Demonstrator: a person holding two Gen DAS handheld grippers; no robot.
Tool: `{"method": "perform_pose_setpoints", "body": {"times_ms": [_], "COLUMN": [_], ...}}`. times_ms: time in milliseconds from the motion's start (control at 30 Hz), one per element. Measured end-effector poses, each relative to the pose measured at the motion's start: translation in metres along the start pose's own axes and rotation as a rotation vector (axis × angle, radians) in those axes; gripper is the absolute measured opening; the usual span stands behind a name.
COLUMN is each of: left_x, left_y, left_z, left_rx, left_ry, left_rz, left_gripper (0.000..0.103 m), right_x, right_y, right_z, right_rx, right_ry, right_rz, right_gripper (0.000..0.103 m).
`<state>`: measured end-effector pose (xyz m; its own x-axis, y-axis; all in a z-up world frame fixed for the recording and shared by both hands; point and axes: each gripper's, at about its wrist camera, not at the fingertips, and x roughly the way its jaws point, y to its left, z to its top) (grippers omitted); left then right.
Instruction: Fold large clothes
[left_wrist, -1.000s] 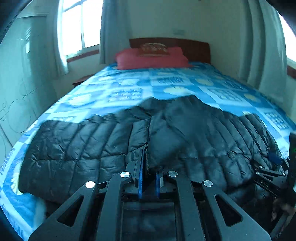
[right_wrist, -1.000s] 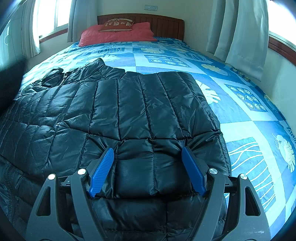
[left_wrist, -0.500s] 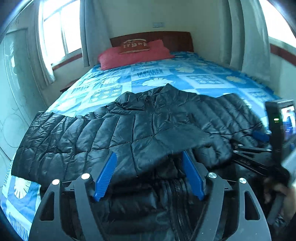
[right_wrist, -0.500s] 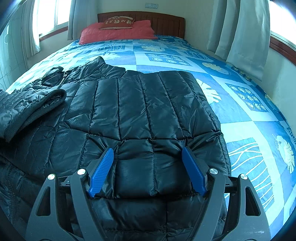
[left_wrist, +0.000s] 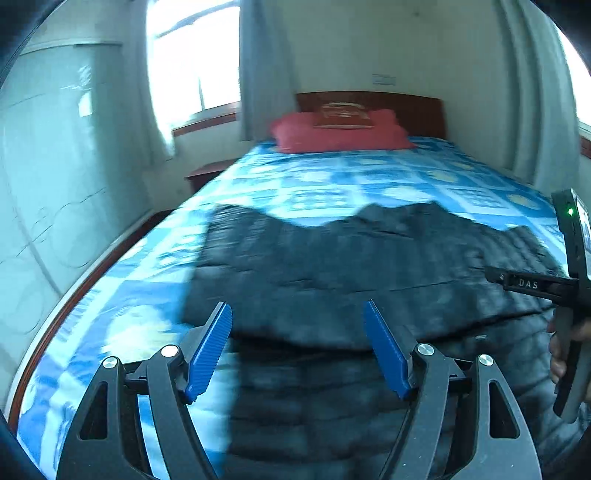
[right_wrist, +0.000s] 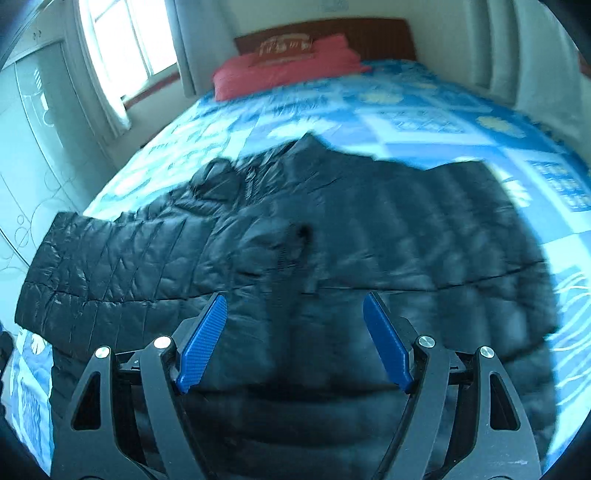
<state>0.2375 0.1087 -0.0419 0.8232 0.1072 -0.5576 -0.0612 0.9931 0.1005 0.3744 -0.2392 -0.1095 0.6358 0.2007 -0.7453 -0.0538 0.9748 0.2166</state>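
Note:
A black quilted puffer jacket (left_wrist: 369, 266) lies spread on the bed. In the right wrist view one sleeve (right_wrist: 110, 258) stretches out to the left, and a second sleeve (right_wrist: 280, 240) lies folded across the jacket's (right_wrist: 424, 240) middle. My left gripper (left_wrist: 297, 349) hovers open over the near left part of the jacket, with nothing between its blue pads. My right gripper (right_wrist: 294, 343) is open too, above the near middle of the jacket, and grips nothing. Both views are blurred by motion.
The bed has a blue patterned cover (left_wrist: 332, 173), a red pillow (left_wrist: 340, 133) and a wooden headboard (right_wrist: 369, 33). A pale wardrobe (left_wrist: 55, 166) and a small nightstand (left_wrist: 207, 173) stand left of the bed. Curtains hang on both sides. A hand (left_wrist: 565, 350) shows at the right edge.
My left gripper let go of the sleeve end, opened and swung left and back. The sleeve now lies folded over the jacket. My right gripper lifted off the hem and turned left.

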Motion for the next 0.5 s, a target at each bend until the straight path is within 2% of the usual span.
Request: {"method": "perform_pose_setpoints", "body": {"times_ms": [100, 133, 233, 333, 500], "left_x": [0.001, 0.001, 0.003, 0.011, 0.030], "left_y": [0.032, 0.041, 0.060, 0.074, 0.076], "left_z": [-0.003, -0.004, -0.003, -0.001, 0.006], "left_rx": [-0.057, -0.073, -0.104, -0.131, -0.159], "left_ry": [0.014, 0.012, 0.007, 0.020, 0.052], "left_rz": [0.031, 0.041, 0.063, 0.071, 0.051], "left_gripper": [0.073, 0.073, 0.073, 0.073, 0.073], "right_x": [0.014, 0.010, -0.012, -0.036, -0.043], "right_y": [0.014, 0.015, 0.009, -0.014, -0.073], "right_z": [-0.001, 0.000, 0.009, 0.024, 0.037], "right_rx": [-0.029, -0.033, -0.024, -0.024, 0.019], "right_ry": [0.040, 0.027, -0.040, -0.117, -0.124], "right_rz": [-0.009, 0.000, 0.014, -0.049, -0.161], "right_gripper": [0.029, 0.023, 0.019, 0.019, 0.019]}}
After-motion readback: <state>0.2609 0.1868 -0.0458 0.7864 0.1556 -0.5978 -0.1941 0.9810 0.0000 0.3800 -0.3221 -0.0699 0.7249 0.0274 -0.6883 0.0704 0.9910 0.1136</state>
